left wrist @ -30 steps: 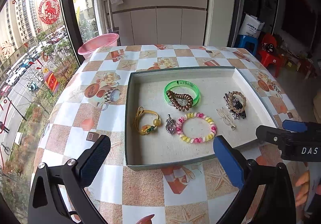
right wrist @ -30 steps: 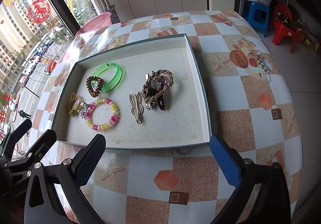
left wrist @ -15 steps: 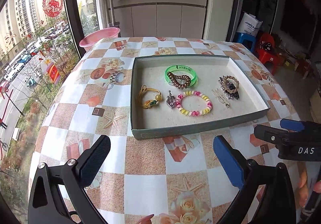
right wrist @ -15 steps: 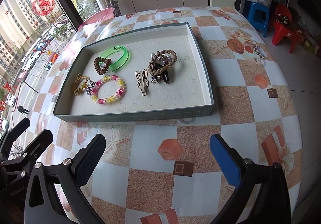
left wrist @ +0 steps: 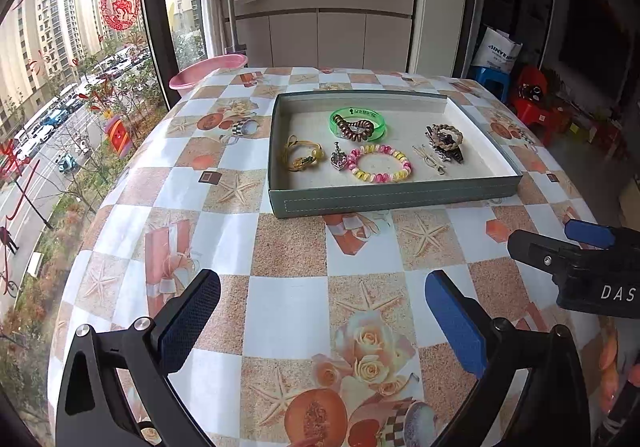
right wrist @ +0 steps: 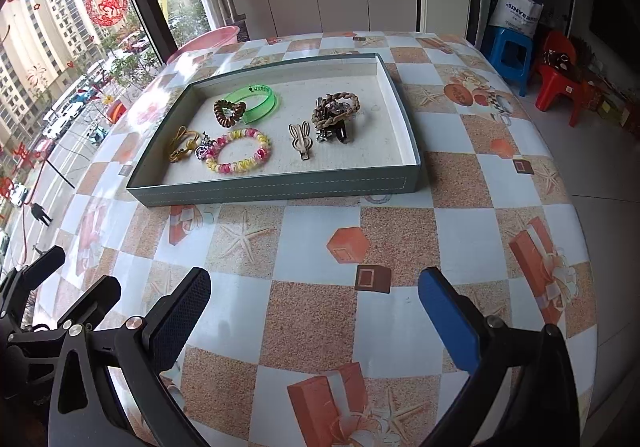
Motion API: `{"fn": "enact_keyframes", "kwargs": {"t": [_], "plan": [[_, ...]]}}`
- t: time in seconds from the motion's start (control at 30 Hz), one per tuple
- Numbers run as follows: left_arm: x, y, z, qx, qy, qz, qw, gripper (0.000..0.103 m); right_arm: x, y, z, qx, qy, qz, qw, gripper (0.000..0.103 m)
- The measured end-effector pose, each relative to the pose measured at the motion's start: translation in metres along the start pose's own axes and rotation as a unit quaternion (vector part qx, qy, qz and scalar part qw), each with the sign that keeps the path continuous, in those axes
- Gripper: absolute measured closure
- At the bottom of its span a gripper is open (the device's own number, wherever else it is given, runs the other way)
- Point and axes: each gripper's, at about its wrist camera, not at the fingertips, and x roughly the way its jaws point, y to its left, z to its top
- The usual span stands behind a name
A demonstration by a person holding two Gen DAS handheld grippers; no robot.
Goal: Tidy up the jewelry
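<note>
Evidently finished: I held both grippers, left (left wrist: 318,327) and right (right wrist: 314,321), empty with fingers spread, well short of the tray (right wrist: 280,187) so the jewelry lay undisturbed.

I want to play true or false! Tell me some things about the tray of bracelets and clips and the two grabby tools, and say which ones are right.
1. The brown spiral hair tie lies against the green bangle. True.
2. The left tool is holding a bracelet. False: it is open and empty.
3. The pink and yellow bracelet lies inside the tray. True.
4. The rabbit-shaped clip lies on the tablecloth outside the tray. False: it is in the tray.
5. The right tool is reaching into the tray. False: it is open, over the table, short of the tray.
</note>
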Motion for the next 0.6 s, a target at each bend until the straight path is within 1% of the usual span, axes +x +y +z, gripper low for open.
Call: {"fn": "enact_keyframes", "kwargs": {"t": [0.17, 0.33, 0.6], "plan": [[-0.010, -0.001, -0.014, -0.002, -0.008, 0.006, 1.0000, 0.000, -0.011, 0.002, -0.013, -0.003, -0.016, -0.007, 1.000, 0.000], [-0.022, -0.002, -0.023, -0.002, -0.019, 0.010, 0.9998, 0.000, -0.025, 0.004, -0.025, -0.005, -0.042, -0.014, 0.999, 0.000], [-0.041, -0.002, -0.027, -0.007, -0.059, 0.022, 0.9980, 0.000, -0.049, 0.012, -0.037, -0.016, -0.105, -0.039, 0.994, 0.000]]}}
